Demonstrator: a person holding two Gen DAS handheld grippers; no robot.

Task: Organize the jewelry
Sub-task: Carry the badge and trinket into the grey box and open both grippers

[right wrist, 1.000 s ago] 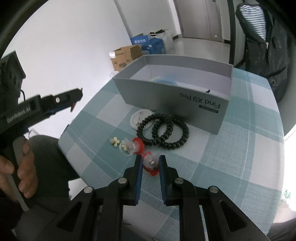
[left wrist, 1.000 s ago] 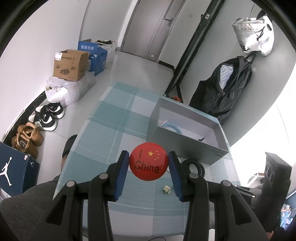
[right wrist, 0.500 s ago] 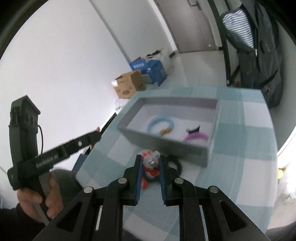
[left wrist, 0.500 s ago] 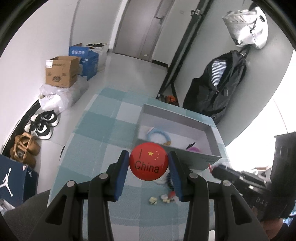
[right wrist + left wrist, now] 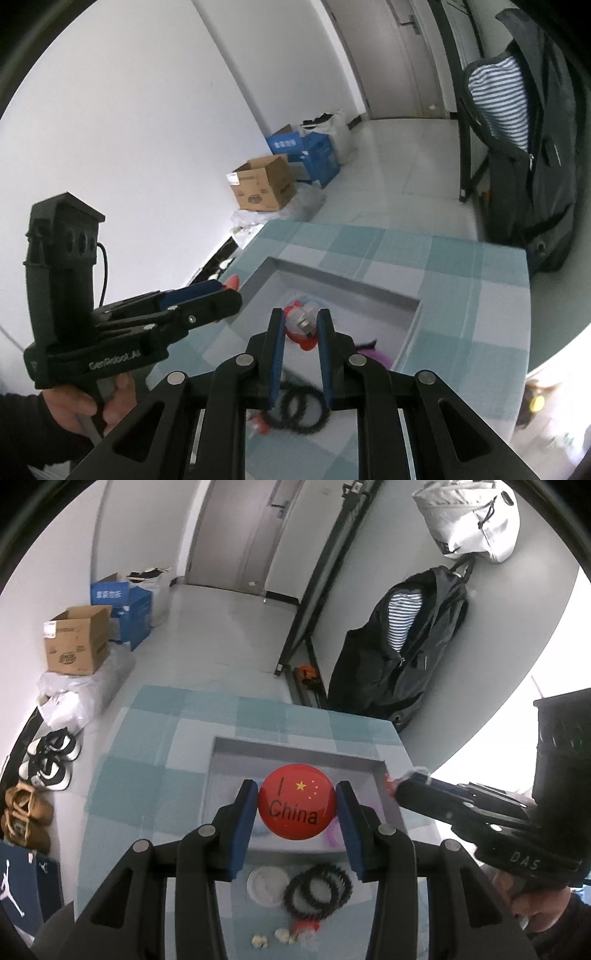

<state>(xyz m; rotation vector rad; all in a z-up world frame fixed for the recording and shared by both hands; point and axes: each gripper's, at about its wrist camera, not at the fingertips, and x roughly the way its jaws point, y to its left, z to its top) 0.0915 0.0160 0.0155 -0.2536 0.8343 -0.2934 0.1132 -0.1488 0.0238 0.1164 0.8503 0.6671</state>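
Note:
My left gripper (image 5: 296,794) is shut on a round red badge (image 5: 295,812) printed "I China", held above the near wall of the open grey box (image 5: 295,751). My right gripper (image 5: 301,315) is shut on a small red and clear trinket (image 5: 300,325), hanging over the inside of the grey box (image 5: 347,286). A purple ring (image 5: 373,357) lies in the box. In front of the box, on the checked cloth, lie two black bead bracelets (image 5: 317,888), a white disc (image 5: 267,884) and small cream pieces (image 5: 259,940). Each gripper shows in the other's view: right gripper (image 5: 397,790), left gripper (image 5: 231,291).
The table wears a teal and white checked cloth (image 5: 147,775). A person's hand (image 5: 77,406) holds the left gripper's handle. Cardboard boxes (image 5: 75,646) and shoes (image 5: 48,760) line the floor on the left; a dark jacket (image 5: 402,657) hangs on the right.
Both grippers have risen and moved forward with their items, from over the cloth in front of the box to above the box. The bracelets now lie below and behind the fingertips.

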